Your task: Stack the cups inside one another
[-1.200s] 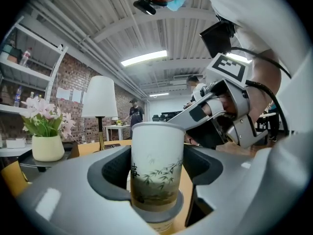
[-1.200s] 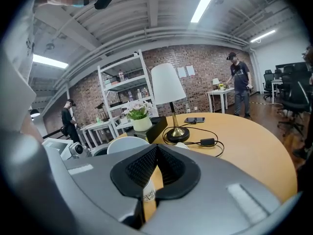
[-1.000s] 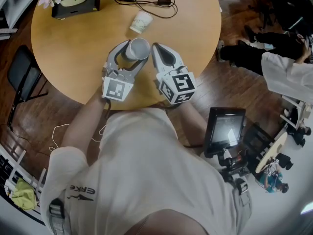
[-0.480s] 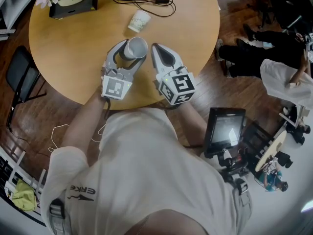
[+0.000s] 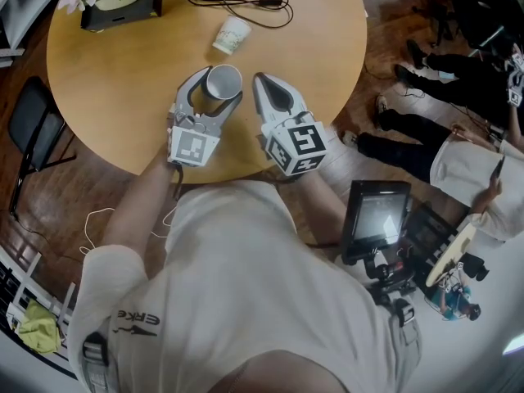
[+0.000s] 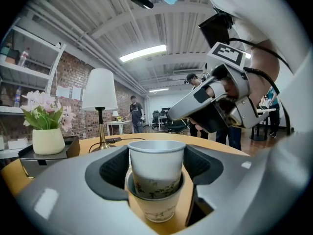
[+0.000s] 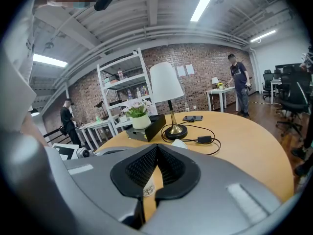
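Table (image 5: 115, 97) carries the work. Left gripper (image 5: 214, 82) is clamped on the upper cup (image 6: 156, 163), nested upright in the lower cup (image 6: 157, 209). Right gripper (image 5: 265, 83) has jaws together, empty. Loose cup (image 5: 232, 35) lies on its side, up-frame between both grippers.

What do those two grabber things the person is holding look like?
Both the left gripper and the right gripper are smooth light grey shells that taper to rounded tips, and they are lined with black ribbed pads. Each carries a white cube printed with black square markers. The person wears a pale short-sleeved T-shirt.
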Tool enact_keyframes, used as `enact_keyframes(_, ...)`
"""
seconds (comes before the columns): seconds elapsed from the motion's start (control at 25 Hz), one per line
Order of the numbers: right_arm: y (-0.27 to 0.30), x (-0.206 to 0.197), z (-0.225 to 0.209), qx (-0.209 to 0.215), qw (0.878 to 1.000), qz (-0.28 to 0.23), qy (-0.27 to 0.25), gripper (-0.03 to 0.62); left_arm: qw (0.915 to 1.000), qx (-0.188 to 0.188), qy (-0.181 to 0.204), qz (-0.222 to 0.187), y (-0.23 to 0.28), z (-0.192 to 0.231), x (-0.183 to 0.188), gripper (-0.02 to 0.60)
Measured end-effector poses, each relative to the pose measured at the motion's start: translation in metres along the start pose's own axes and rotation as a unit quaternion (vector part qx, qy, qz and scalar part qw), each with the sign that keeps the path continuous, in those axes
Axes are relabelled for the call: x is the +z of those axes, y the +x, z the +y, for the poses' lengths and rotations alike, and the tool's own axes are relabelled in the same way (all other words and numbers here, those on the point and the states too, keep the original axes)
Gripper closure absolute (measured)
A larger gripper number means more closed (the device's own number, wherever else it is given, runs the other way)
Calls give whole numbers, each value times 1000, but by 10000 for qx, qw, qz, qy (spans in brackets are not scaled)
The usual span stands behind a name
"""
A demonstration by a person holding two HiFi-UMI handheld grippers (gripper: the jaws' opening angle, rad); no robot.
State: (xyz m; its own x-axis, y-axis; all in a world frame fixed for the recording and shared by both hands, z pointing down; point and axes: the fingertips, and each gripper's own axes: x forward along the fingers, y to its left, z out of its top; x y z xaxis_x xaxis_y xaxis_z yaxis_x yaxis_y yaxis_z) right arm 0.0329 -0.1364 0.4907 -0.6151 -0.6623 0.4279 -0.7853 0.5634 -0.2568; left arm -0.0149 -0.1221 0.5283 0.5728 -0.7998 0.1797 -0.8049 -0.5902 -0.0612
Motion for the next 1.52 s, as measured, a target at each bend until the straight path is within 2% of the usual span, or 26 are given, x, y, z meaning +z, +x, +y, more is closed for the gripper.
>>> enact_keyframes(0.32, 6, -3, 4, 32, 10000, 42, 13, 580, 9998, -51, -12, 167, -5, 2, -11, 216)
enact_keyframes(0.56, 6, -4, 4, 44, 10000, 53, 26, 580, 9995, -42, 142, 293, -7, 0, -23, 175)
enact_keyframes(0.96, 9, -3, 8, 53, 10000, 51, 16, 580, 9995, -18, 116, 279, -8, 3, -22, 172)
enact_keyframes(1.16, 10, 0, 11, 66, 10000, -25, -2, 580, 9998, 92, 135, 150, -14, 13, -4, 173)
enact_keyframes(1.32, 5, 9, 13, 70, 9999, -130, -38, 580, 9994, 337, 95, 53, -23, 22, 16, 180)
enact_keyframes(1.52, -1, 25, 19, 88, 9993, -339, -119, 580, 9976, 644, 54, -265, -32, 35, 51, 263)
